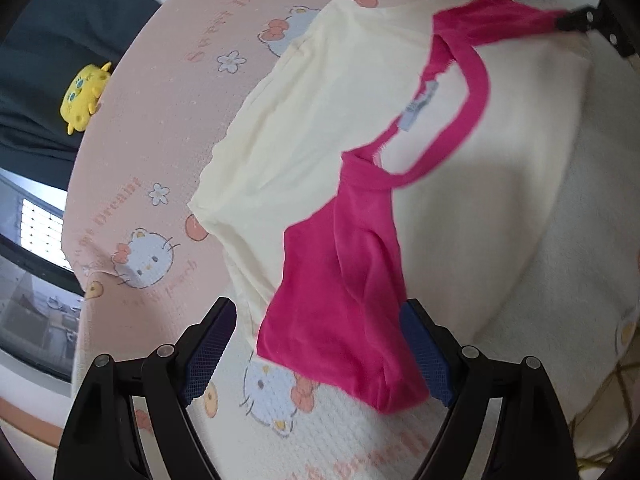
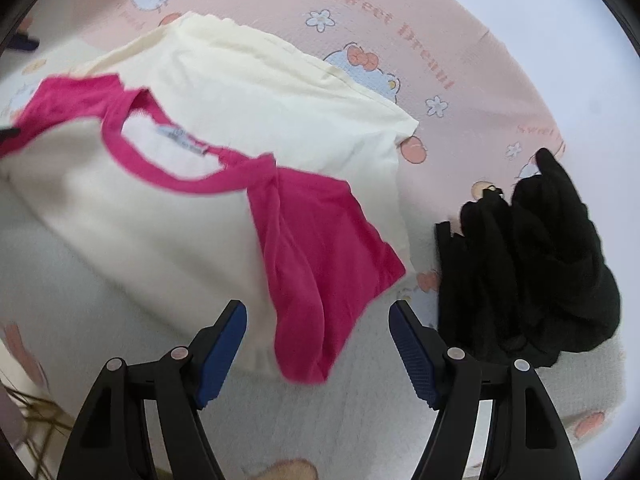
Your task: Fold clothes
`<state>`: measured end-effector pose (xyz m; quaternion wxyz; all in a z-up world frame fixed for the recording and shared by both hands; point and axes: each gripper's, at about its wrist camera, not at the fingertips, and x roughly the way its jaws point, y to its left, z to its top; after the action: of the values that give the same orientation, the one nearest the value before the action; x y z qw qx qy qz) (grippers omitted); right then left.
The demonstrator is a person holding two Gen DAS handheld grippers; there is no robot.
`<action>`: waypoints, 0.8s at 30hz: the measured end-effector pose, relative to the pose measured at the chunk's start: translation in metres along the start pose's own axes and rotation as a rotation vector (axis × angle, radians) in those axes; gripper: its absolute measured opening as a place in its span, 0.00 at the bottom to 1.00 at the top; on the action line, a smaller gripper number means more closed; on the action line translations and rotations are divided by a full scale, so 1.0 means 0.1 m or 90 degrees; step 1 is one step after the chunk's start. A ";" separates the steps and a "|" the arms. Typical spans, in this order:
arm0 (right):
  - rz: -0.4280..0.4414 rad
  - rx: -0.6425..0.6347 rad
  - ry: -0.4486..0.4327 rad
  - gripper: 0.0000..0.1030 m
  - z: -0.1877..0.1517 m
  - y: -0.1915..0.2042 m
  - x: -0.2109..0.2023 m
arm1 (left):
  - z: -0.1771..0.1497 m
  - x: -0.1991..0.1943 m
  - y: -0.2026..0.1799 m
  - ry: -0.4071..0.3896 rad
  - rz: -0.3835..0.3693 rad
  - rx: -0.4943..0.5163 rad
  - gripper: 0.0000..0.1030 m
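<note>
Two pink short sleeves flank the cream cotton T-shirt with the pink ribbed collar [image 1: 360, 120], which lies spread, collar towards the cameras, on the pink cartoon-cat printed bedsheet [image 1: 160, 140].

From the left wrist view, the left gripper [image 1: 320, 344] is seen pointed steeply down, its blue-padded jaws standing well apart with the near pink sleeve [image 1: 340, 300] lying between them, unpinched. For a clean fold, the sleeve is best pinched near its hem, with both layers caught, before being carried inward across the cream body. At the upper right, a black gripper tip [image 1: 576, 20] is seen at the far sleeve's end; whether it touches cannot be told. A yellow plush toy [image 1: 84, 96] sits beyond the bed's edge.

From the right wrist view, the right gripper [image 2: 318, 344] is likewise angled down, jaws apart and empty, with the other pink sleeve [image 2: 320, 260] just ahead of the tips. A crumpled black garment [image 2: 528, 260] lies near, to the right, and should be kept out of the fold.
</note>
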<state>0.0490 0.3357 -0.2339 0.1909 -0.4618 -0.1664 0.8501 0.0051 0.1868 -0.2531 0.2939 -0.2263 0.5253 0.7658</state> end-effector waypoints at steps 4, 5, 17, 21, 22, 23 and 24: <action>0.077 0.056 0.023 0.71 0.17 -0.12 0.13 | 0.10 0.19 0.21 0.020 -0.091 -0.083 0.81; 0.098 0.083 0.030 0.71 0.20 -0.18 0.18 | 0.12 0.26 0.27 0.030 -0.122 -0.112 0.81; 0.289 0.236 0.111 0.71 0.19 -0.64 0.73 | 0.12 0.73 0.70 0.047 -0.369 -0.357 0.80; 0.322 0.226 0.112 0.71 0.23 -0.61 0.81 | 0.07 0.79 0.62 0.078 -0.394 -0.371 0.76; 0.330 0.218 0.109 0.71 0.24 -0.58 0.81 | 0.05 0.83 0.61 0.086 -0.406 -0.378 0.74; 0.339 0.208 0.107 0.71 0.25 -0.55 0.81 | 0.01 0.87 0.61 0.095 -0.425 -0.392 0.74; 0.346 0.196 0.108 0.71 0.27 -0.51 0.81 | -0.03 0.91 0.61 0.106 -0.438 -0.410 0.74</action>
<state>-0.0053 0.4160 -0.2551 0.0377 -0.5243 0.1100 0.8436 -0.1027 0.1865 -0.2725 0.4025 -0.5271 0.1774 0.7271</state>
